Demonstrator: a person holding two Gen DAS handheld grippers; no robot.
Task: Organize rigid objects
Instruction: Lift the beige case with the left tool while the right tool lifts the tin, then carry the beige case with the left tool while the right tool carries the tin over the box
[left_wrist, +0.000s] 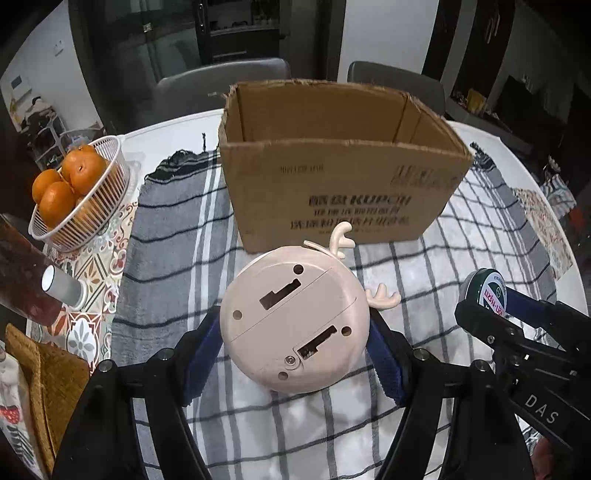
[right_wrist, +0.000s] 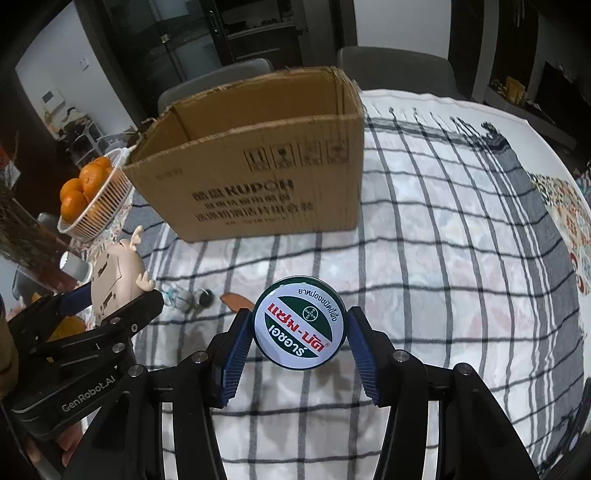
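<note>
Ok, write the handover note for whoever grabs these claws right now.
Left claw: shut on the beige antlered gadget, held above the checked cloth.
Right claw: shut on the round green-and-white tin, also off the cloth.
Cardboard box: open, straight ahead; what shows of its inside looks bare.
Done: both items picked up.
Left: probably drop both into the box, then collect the small bits on the cloth.

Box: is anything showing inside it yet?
No: the left wrist view shows only bare cardboard walls inside the box, though its floor is hidden.
</note>
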